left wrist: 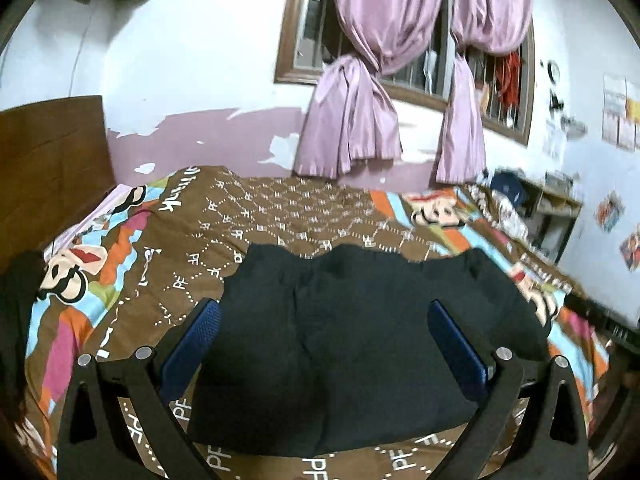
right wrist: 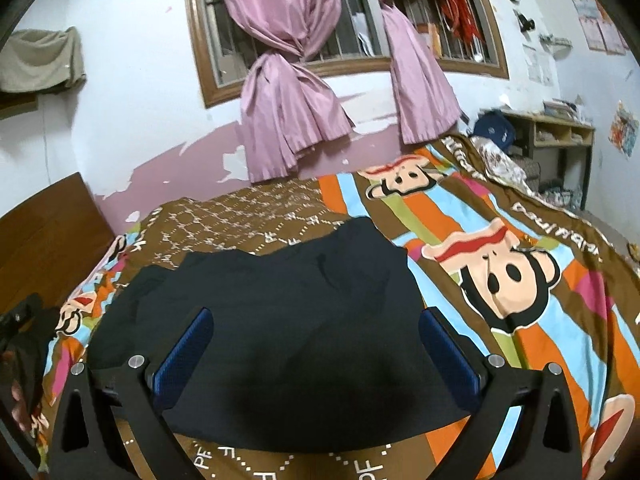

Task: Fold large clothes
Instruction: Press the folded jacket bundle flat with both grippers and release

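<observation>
A dark navy garment (left wrist: 360, 344) lies folded in a thick rectangle on the patterned bedspread (left wrist: 280, 216). In the left wrist view my left gripper (left wrist: 324, 320) hovers over its near half, open, blue pads wide apart and nothing between them. The same garment (right wrist: 288, 320) fills the middle of the right wrist view, its far edge rumpled. My right gripper (right wrist: 316, 328) is also open above it, with the pads (right wrist: 448, 352) well apart. Neither gripper holds cloth.
The bedspread (right wrist: 520, 248) has cartoon monkey faces and bright stripes. A wooden headboard (left wrist: 48, 160) stands at the left. Pink knotted curtains (left wrist: 360, 120) hang over a barred window. A shelf (right wrist: 560, 132) with clutter is at the far right. Another dark cloth (left wrist: 16, 300) lies at the left edge.
</observation>
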Demonstrator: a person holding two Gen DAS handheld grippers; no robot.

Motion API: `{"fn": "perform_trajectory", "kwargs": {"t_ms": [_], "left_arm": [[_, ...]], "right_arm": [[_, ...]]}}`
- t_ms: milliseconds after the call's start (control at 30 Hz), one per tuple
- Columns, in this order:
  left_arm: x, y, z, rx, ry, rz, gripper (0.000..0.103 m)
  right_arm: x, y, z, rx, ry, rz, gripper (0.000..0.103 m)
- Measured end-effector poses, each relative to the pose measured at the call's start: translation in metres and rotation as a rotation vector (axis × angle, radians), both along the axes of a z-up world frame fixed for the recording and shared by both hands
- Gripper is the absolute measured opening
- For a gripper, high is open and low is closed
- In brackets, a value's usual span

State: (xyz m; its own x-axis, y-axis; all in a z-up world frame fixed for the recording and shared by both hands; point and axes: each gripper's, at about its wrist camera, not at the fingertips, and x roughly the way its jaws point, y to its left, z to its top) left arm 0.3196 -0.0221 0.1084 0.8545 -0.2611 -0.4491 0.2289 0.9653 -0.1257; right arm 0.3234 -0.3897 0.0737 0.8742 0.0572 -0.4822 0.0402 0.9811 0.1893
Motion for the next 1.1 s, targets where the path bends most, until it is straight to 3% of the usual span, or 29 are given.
{"fn": "perform_trajectory", "kwargs": {"t_ms": [500, 700, 1100], "left_arm": [[-0.05, 0.016, 0.009, -0.068, -0.015, -0.018, 0.102], [-0.066, 0.022, -0.002, -0.135, 0.018, -0.077, 0.102], [-0.089, 0.014, -0.01, -0.052, -0.008, -0.089, 0.102]], "right_arm": [[-0.043, 0.043, 0.015, -0.044, -0.018, 0.065, 0.103], [-0.061, 0.062, 0.016, -0.139, -0.038, 0.068, 0.103], [-0.09, 0.071, 0.01, -0.203, -0.118, 0.062, 0.103]]}}
